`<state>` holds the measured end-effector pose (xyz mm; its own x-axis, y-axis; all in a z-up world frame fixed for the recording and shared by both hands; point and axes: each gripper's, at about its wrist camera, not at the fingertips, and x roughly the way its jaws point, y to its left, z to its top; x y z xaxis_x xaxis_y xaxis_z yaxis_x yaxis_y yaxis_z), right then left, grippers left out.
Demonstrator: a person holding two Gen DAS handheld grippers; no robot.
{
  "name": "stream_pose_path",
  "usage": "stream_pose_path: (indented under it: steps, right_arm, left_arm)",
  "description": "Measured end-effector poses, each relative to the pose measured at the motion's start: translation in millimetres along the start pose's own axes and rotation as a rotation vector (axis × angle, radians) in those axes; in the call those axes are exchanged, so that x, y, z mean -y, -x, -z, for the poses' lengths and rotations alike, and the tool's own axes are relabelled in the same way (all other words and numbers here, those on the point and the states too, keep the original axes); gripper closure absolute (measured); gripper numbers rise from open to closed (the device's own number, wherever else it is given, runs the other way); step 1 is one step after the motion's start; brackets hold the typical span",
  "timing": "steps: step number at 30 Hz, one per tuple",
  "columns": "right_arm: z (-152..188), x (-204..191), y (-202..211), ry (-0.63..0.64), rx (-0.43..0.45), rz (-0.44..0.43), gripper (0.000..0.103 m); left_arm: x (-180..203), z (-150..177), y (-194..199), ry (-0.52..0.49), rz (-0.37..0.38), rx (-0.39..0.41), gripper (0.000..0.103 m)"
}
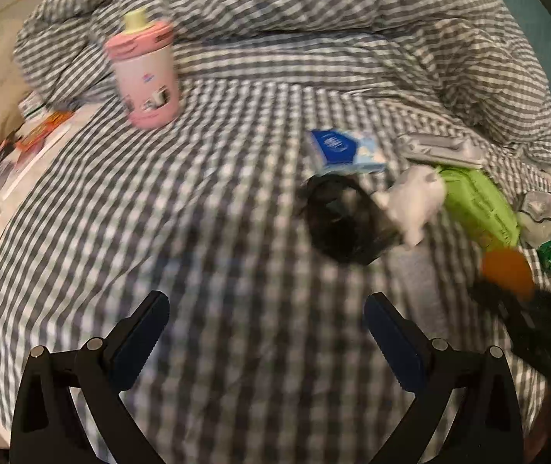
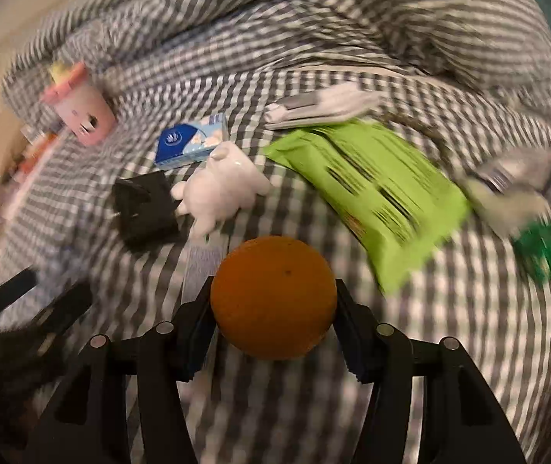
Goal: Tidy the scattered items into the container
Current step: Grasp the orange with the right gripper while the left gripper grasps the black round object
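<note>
An orange [image 2: 273, 297] sits between my right gripper's [image 2: 273, 284] fingers, with both pads pressed on its sides, just above the checked bedsheet [image 2: 430, 328]. My left gripper [image 1: 267, 301] hangs open over bare sheet with nothing in it. Beyond it lie a black object [image 1: 345, 224], a white toy figure [image 1: 414, 197], a blue tissue pack [image 1: 347, 150] and a green packet [image 1: 480, 201]. The orange [image 1: 507, 270] also shows blurred at the right of the left wrist view. A pink cup [image 1: 146, 73] with a yellow cap stands upright at the back left.
A bunched checked duvet [image 1: 314, 11] fills the back of the bed. A grey-white pack [image 2: 322, 110], a silver wrapper [image 2: 515, 174] and a small green wrapper [image 2: 546, 251] lie at the right. Papers and boxes [image 1: 39, 131] sit along the bed's left edge.
</note>
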<state>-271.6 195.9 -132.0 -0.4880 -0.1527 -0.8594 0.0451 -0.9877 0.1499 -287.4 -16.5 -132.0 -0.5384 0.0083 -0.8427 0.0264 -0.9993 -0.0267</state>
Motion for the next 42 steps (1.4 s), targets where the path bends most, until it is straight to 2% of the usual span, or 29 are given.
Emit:
stream_pose_path:
  steps: [2,4,6,8,11,12,13,14,16,21,22,24,27,29,30,33,37,39,41,42]
  right_arm:
    - [12.4,13.3,15.0,-0.020,0.009,0.005,0.047]
    - [21.6,22.2,24.3,-0.027,0.020,0.046,0.047]
    - [29.6,32.2,32.3,-0.022,0.019,0.087,0.047]
    - [32.0,41.5,36.4,-0.030,0.015,0.095,0.047]
    - [32.7,53.6,39.6,-0.043,0.015,0.110,0.047]
    - [32.3,56.1,40.1,-0.045,0.018,0.114,0.047]
    - [32.4,57.1,40.3,-0.046,0.019,0.116,0.047]
    - [33.7,58.7,41.5,-0.049,0.019,0.119,0.047]
    - [34.9,59.6,43.5,-0.050,0.018,0.121,0.047]
    - [41.4,61.4,56.6,-0.051,0.026,0.118,0.047]
    - [42.2,61.2,60.8,-0.053,0.032,0.116,0.047]
    - [44.1,59.7,71.4,-0.055,0.046,0.114,0.047]
    - [47.7,57.5,91.0,-0.050,0.073,0.118,0.047]
    - [51.4,56.8,104.0,-0.047,0.090,0.118,0.047]
    - [53.6,56.6,108.9,-0.047,0.097,0.119,0.047]
    - [60.0,57.6,121.4,-0.050,0.110,0.119,0.047]
    - [65.5,58.7,126.7,-0.056,0.110,0.120,0.047]
    - [65.5,61.1,126.0,-0.062,0.107,0.122,0.047]
    - [64.8,63.2,124.1,-0.062,0.102,0.125,0.047]
    - [64.5,64.1,122.7,-0.061,0.100,0.128,0.047]
  left_arm:
    - [10.4,-9.3,-3.7,-0.005,0.012,0.012,0.000]
    - [23.3,-20.4,-7.9,-0.014,0.020,0.030,0.000]
    - [33.2,-29.3,-14.6,-0.015,-0.003,0.054,0.000]
    - [38.5,-36.4,-28.6,-0.001,-0.033,0.032,0.000]
    - [37.8,-37.9,-53.3,0.055,-0.008,-0.039,0.000]
    - [35.9,-35.6,-58.6,0.077,0.012,-0.047,0.009]
    - [35.3,-33.7,-62.8,0.084,0.029,-0.055,0.034]
    - [35.0,-32.3,-67.6,0.083,0.030,-0.073,0.034]
    - [35.1,-29.3,-62.6,0.078,0.008,-0.060,0.036]
    - [30.1,-20.3,-21.2,0.072,0.012,0.006,0.041]
    - [30.0,-17.5,-12.0,0.064,0.008,0.015,0.057]
    - [26.6,-13.9,1.8,0.063,0.022,0.012,0.058]
    - [17.3,-4.7,20.6,0.076,0.049,0.021,0.077]
    - [10.1,1.0,24.2,0.087,0.051,0.016,0.081]
    - [8.1,2.7,24.2,0.094,0.051,0.015,0.090]
    - [1.4,12.3,23.2,0.112,0.070,0.009,0.090]
    - [5.0,18.8,10.3,0.099,0.055,-0.015,0.090]
    - [7.1,18.1,4.0,0.096,0.044,0.003,0.087]
    - [8.5,15.2,-3.5,0.078,0.023,0.015,0.074]
    - [9.4,13.4,-7.6,0.069,0.009,0.015,0.056]
